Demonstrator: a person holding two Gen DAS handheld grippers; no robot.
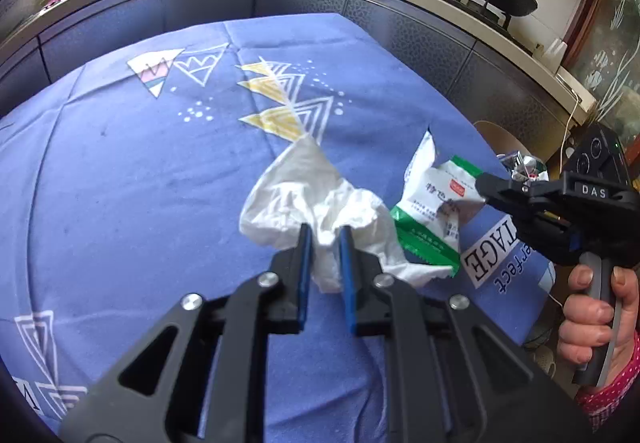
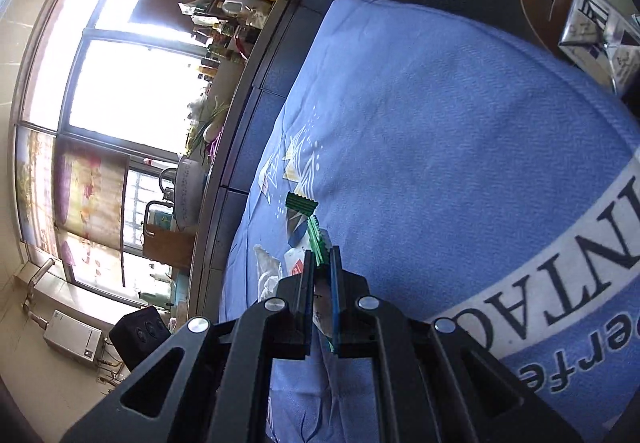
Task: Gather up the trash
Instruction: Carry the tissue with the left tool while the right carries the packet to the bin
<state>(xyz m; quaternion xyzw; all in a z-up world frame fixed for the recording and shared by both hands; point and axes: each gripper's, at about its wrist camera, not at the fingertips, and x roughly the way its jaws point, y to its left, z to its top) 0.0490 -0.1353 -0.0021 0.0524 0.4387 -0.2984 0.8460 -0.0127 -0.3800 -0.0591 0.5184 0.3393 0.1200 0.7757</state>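
Closest in, left gripper [image 1: 325,233] fingers pinch the crumpled tissue [image 1: 320,195] at 6 o'clock over the blue surface [image 1: 120,171]. At 3 o'clock, right gripper [image 1: 482,183] clamps the green-white wrapper [image 1: 428,211] by one edge — thin hold, it could slip out. Bin at 2 o'clock — crumpled packaging [image 1: 524,167] inside.

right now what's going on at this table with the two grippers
A person is clearing trash off a table covered by a blue cloth. The left gripper has its jaws shut on a crumpled white tissue. The right gripper, held in the person's hand, has its jaws shut on a green and white wrapper. Both pieces are gripped just above the cloth, side by side. A bin is not clearly in view.
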